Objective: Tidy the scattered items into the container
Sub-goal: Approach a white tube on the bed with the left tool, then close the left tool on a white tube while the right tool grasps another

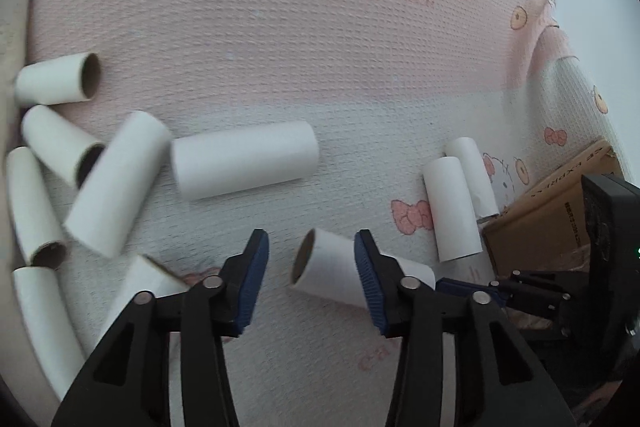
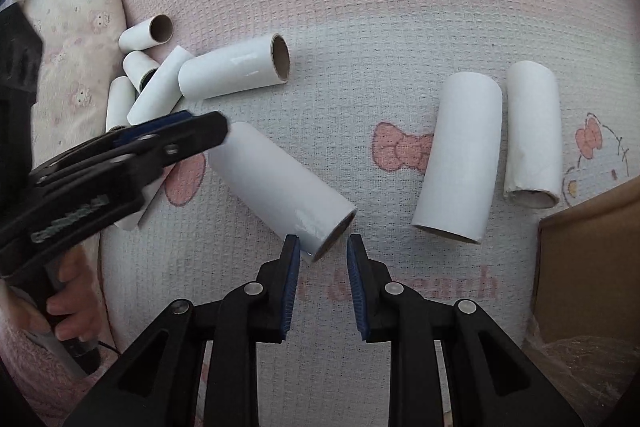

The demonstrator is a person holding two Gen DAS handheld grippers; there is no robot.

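Pink-and-white textured bedding [image 2: 360, 7], printed with cartoon cats, bows and peaches, forms the work surface in both views.

White cardboard tubes with brown inner walls are scattered across it. The nearest tube [image 2: 280, 183] is lying on its side, angled diagonally, with a glossy outer wrap. In the right wrist view its lower open end is located between the blue-padded fingertips of the right gripper [image 2: 322, 247]. The jaws are spread to either side of that end; contact with the pads cannot be confirmed.

In the left wrist view the same tube [image 1: 328, 267] is seen just ahead of the left gripper [image 1: 310, 247], with its open end facing the gap and its body passing behind the right-hand finger. The left jaws are parted wide and nothing is held.

Two further tubes [image 2: 460, 155] and [image 2: 532, 131] are laid side by side, near the corner of a brown cardboard box [image 2: 592, 267] at the right edge. A longer tube [image 2: 236, 67] is positioned beyond the nearest tube, and a cluster of smaller tubes [image 2: 148, 67] is piled against a pale patterned pillow [image 2: 72, 59] at the left.

A bare hand [image 2: 72, 311] is seen gripping the handle of the left gripper.
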